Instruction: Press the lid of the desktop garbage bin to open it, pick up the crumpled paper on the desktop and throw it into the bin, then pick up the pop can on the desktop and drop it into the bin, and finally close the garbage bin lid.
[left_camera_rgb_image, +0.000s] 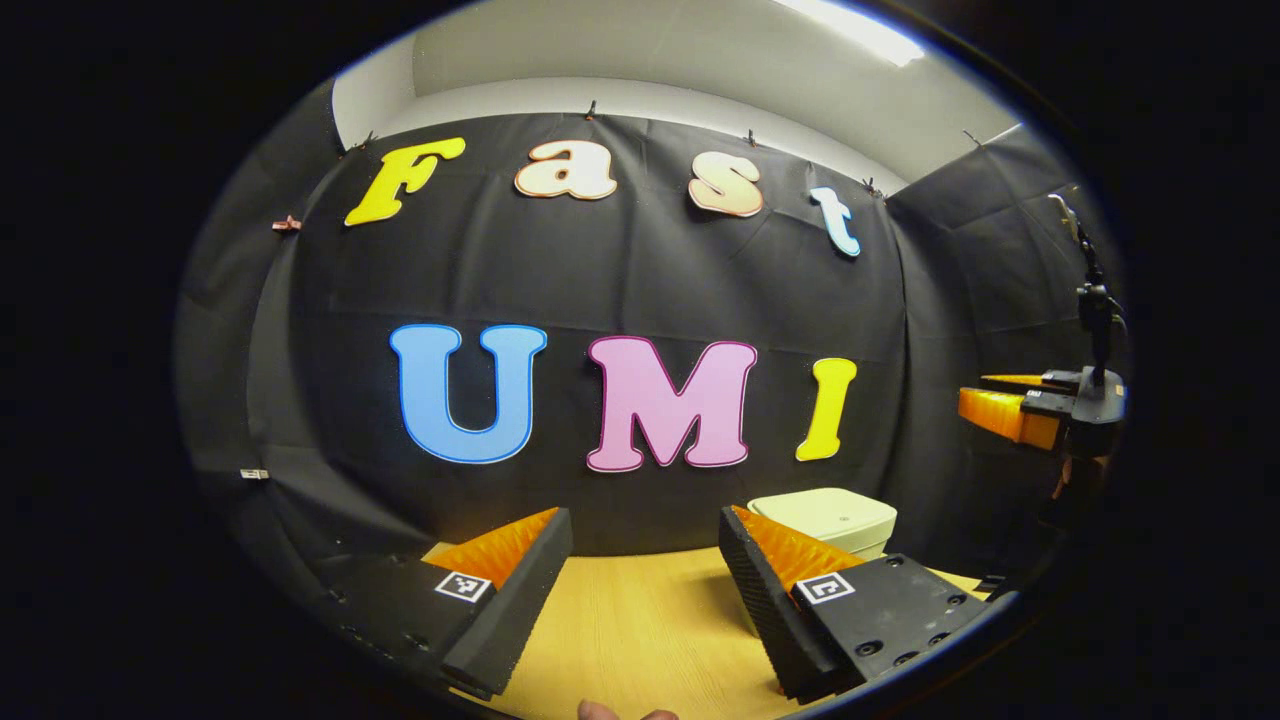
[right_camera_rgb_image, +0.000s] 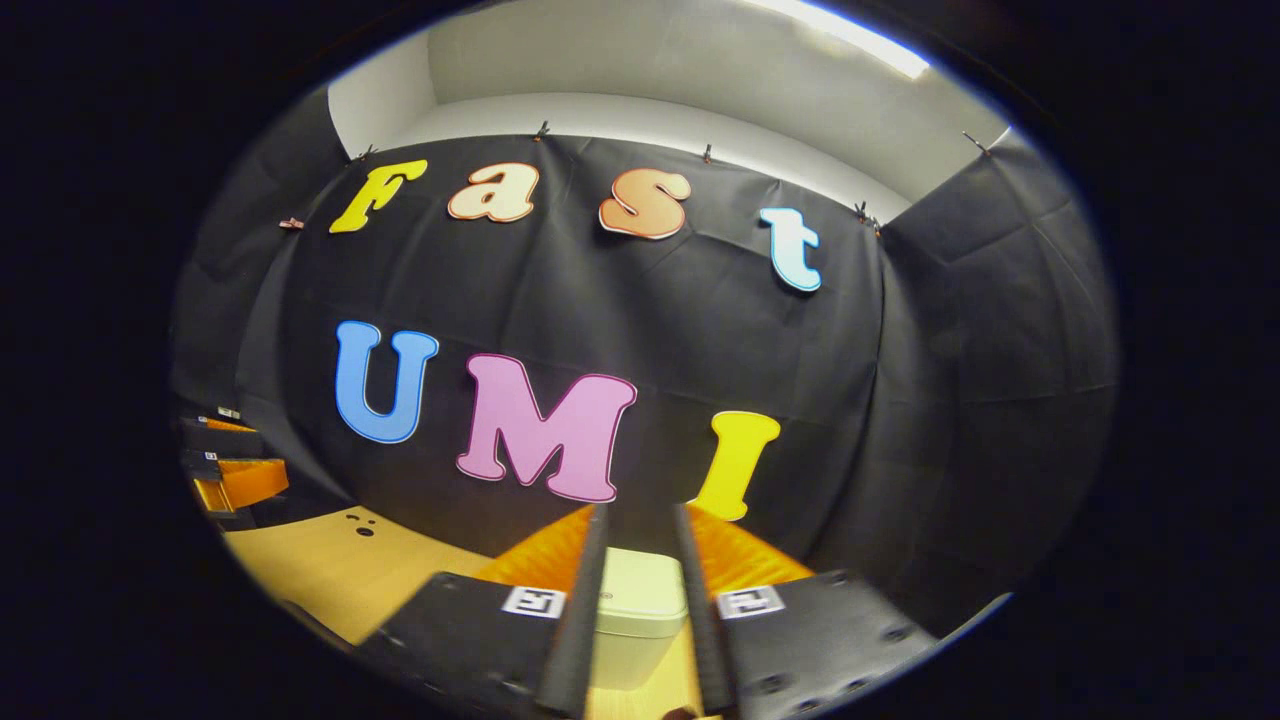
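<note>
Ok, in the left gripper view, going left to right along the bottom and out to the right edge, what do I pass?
The left gripper's left finger → bare wooden table → its right finger → closed garbage bin just behind that finger → the right gripper, held up in the air at the far right.

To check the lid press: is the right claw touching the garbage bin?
Apart. The left gripper view shows the right claw held in the air, well above the garbage bin.

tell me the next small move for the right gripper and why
Probably lower the right gripper onto the garbage bin lid to press it open. The lid looks closed, the bin sits between and beyond its narrowly parted fingers, and the gripper appears above it. The left gripper is open, off to the side.
</note>
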